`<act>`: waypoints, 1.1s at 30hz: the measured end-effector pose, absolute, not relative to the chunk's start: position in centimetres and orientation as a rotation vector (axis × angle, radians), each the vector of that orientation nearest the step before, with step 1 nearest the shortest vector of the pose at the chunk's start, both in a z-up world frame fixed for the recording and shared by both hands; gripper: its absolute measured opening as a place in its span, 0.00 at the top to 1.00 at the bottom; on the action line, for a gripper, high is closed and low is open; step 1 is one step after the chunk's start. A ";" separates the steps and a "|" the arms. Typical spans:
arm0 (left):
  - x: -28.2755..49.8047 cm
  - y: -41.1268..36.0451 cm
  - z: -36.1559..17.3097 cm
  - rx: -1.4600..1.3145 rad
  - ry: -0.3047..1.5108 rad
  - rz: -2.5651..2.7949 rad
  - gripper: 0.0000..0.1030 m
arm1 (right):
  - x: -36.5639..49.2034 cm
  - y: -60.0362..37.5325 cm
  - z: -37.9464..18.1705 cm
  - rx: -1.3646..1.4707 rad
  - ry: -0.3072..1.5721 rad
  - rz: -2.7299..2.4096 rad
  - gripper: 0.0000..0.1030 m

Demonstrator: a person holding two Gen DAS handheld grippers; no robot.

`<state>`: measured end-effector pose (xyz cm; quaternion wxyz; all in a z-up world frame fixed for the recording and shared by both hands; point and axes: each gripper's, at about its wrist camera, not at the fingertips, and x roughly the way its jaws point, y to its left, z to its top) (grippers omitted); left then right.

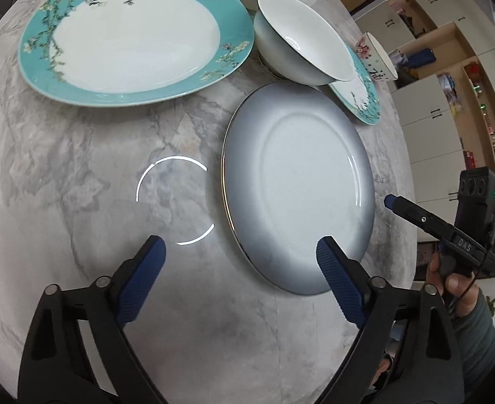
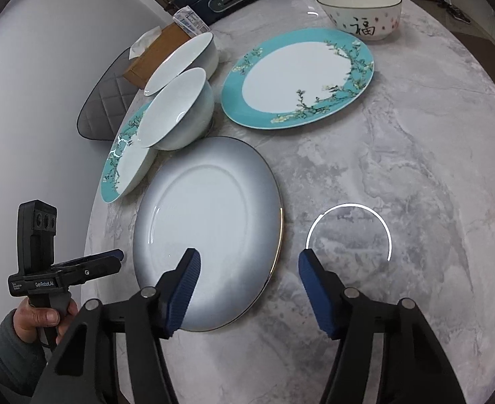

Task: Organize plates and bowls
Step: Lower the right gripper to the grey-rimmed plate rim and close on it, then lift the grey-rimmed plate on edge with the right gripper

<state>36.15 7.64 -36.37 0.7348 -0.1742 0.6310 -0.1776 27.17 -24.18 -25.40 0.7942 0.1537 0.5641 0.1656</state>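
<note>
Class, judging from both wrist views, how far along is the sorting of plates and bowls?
Done: nothing looks stacked. In hand: nothing; the left gripper and right gripper hang open by the grey-rimmed white plate. Left: two teal floral plates lie apart, a plain white bowl leans on one, another behind, and the patterned bowl stands alone.

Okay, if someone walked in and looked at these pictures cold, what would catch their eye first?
Probably the grey plate lying flat on the marble table, right in front of both open hand-held grippers. Next, the large teal floral plate farther back, and a white bowl beside it, tipped and resting on the rim of a second teal plate at the table's edge.
</note>
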 end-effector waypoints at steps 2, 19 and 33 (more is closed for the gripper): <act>36.7 7.2 -36.6 -0.377 1.383 -0.387 0.24 | 28.3 -24.5 -26.4 0.361 1.233 0.396 0.37; 39.3 5.7 -36.3 -0.348 1.361 -0.419 0.65 | 32.3 -26.0 -28.5 0.392 1.260 0.728 0.46; 38.2 6.3 -36.3 -0.322 1.423 -0.360 0.80 | 32.6 -26.1 -27.2 0.211 1.332 0.627 0.84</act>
